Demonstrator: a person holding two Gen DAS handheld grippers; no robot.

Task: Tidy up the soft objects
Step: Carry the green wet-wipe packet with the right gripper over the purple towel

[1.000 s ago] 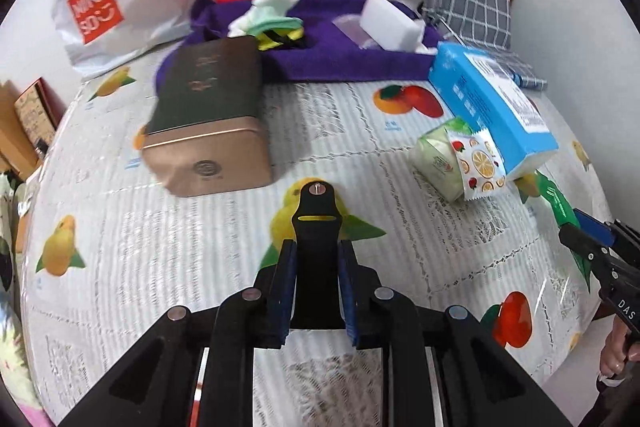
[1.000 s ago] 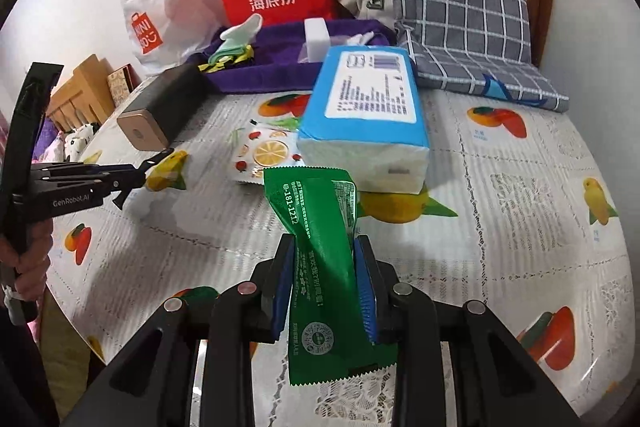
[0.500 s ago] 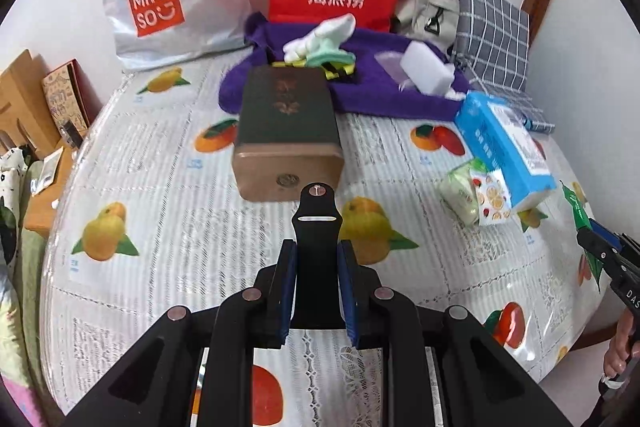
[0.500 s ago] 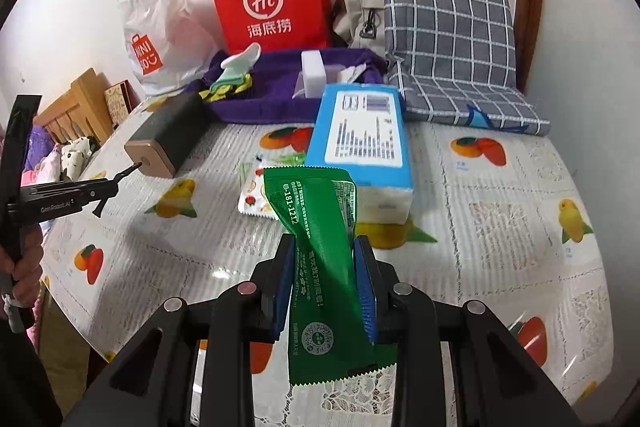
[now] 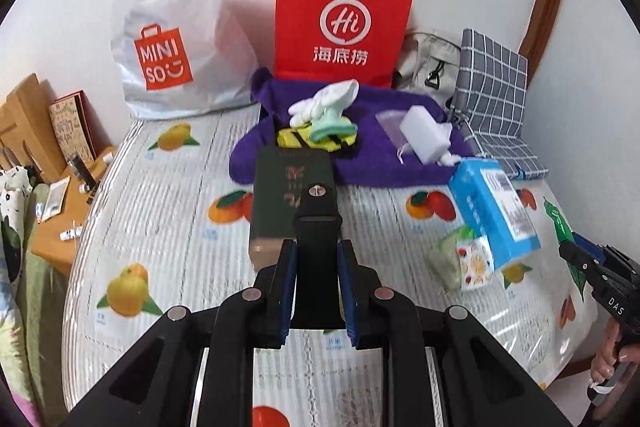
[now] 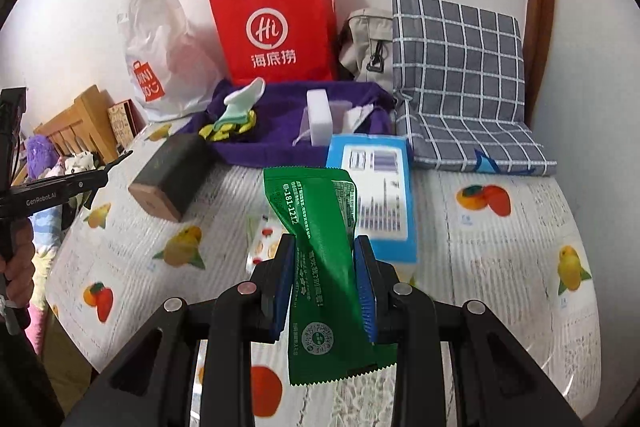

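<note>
Right gripper (image 6: 325, 279) clamped on green sachet (image 6: 320, 251), raised above the fruit-print table (image 6: 500, 267); just beyond at 12 o'clock, blue tissue pack (image 6: 372, 195) flat on the cloth; small fruit-print packet (image 6: 260, 243) at its 9 o'clock; dark tin (image 6: 170, 179) further out at 10 o'clock; purple tray (image 6: 280, 143) behind with white sponge (image 6: 319, 123) inside; red paper bag (image 6: 276, 27) at the wall. Left gripper (image 5: 316, 259) pressed on nothing but its own black centre post, aimed at the tin's near end.
</note>
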